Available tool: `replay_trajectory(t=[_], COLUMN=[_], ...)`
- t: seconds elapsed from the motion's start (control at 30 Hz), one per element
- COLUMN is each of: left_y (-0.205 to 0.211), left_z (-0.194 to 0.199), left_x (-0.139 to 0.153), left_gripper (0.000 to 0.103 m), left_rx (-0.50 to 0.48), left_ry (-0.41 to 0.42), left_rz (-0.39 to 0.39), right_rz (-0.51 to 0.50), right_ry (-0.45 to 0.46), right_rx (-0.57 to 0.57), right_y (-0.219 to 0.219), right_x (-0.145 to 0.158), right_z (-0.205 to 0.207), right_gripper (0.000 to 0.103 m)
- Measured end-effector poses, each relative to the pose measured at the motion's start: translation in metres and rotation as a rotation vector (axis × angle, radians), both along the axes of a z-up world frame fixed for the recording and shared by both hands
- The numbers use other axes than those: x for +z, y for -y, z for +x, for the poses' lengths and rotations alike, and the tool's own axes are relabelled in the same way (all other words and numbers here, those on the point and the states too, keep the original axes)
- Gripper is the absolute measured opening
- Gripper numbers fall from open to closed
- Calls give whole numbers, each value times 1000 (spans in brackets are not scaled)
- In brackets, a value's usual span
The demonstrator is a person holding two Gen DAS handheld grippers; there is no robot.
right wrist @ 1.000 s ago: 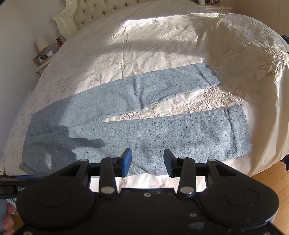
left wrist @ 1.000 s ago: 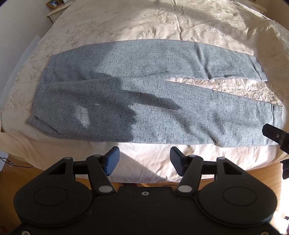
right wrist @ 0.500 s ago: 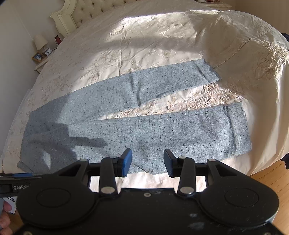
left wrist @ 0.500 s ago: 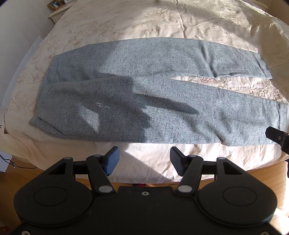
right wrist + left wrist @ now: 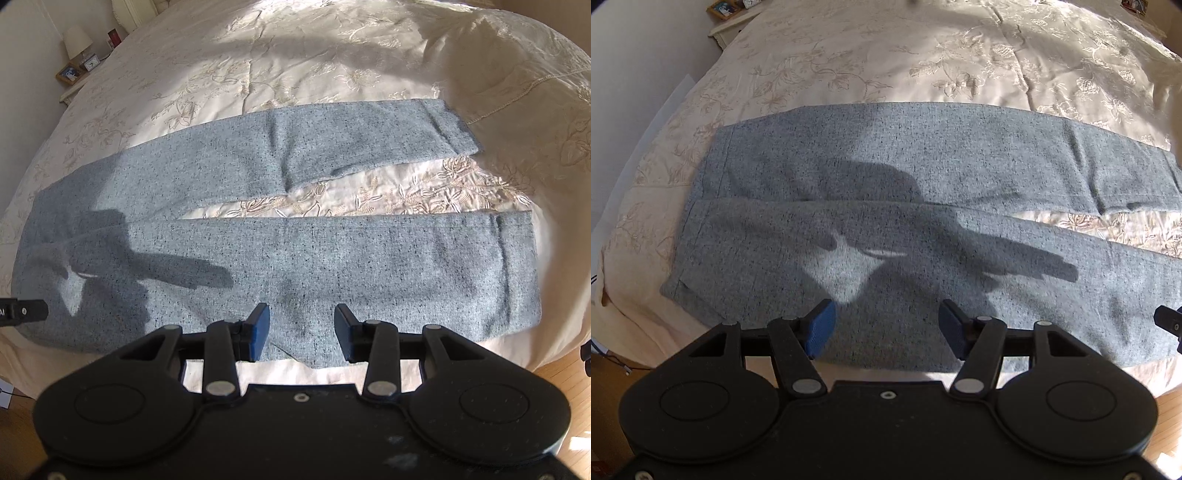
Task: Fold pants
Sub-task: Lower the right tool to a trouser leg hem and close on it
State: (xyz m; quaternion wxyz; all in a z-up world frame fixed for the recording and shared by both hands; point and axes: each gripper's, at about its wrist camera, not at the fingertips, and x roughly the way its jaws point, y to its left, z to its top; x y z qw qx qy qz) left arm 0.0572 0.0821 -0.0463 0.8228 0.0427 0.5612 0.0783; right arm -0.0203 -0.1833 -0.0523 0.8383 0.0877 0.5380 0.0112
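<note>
Both grippers sit closer to the pants than in the earlier frames: a second ago each hung off the near edge of the bed, now both are over the gray fabric. The pants themselves have not shifted.

One pair of pants (image 5: 923, 229), gray speckled, lies flat across the bed (image 5: 886, 55), waistband at the left end, two legs running right. The legs split apart toward the cuffs, with a wedge of bedspread showing between them. The far leg angles away; the near leg runs along the bed's near edge.

Two grippers. Left gripper (image 5: 886, 325) is above the seat and upper thigh of the pants, near the waistband end, jaws wide apart, nothing between them; whether the fingertips touch the cloth I cannot tell. Right gripper (image 5: 301, 330) is above the middle of the near leg at its near edge, jaws apart but narrower than the left, nothing clamped. Its dark shadow falls on the pants left of it.

In the right wrist view, a nightstand (image 5: 70, 88) stands beyond the pants' waistband end, with one lamp (image 5: 77, 40), one small clock (image 5: 91, 64) and one picture frame (image 5: 69, 74). No containers seen.
</note>
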Motion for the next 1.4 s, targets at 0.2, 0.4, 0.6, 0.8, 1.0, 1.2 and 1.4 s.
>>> replay_trajectory(t=[0.2, 0.4, 0.6, 0.8, 1.0, 1.2, 1.4], left_y=[-17, -36, -55, -97, -140, -139, -110], left_z=[65, 126, 165, 167, 161, 171, 201], left_x=[-21, -49, -96, -131, -129, -96, -106], left_gripper=[64, 64, 64, 69, 71, 60, 62], left_rx=[-44, -64, -106, -139, -93, -28, -111], left_ry=[19, 8, -60, -132, -142, -10, 25], left_rz=[34, 50, 110, 181, 247, 167, 128], right_rz=[-13, -3, 3, -99, -228, -165, -35], right_ry=[38, 79, 49, -30, -83, -27, 50], right_rx=[55, 73, 161, 176, -111, -108, 146], right_y=[-25, -53, -88, -67, 27, 19, -70], right_x=[-10, -21, -49, -87, -103, -81, -74], right_z=[66, 134, 186, 207, 212, 218, 243], right_gripper=[41, 41, 41, 37, 36, 41, 38])
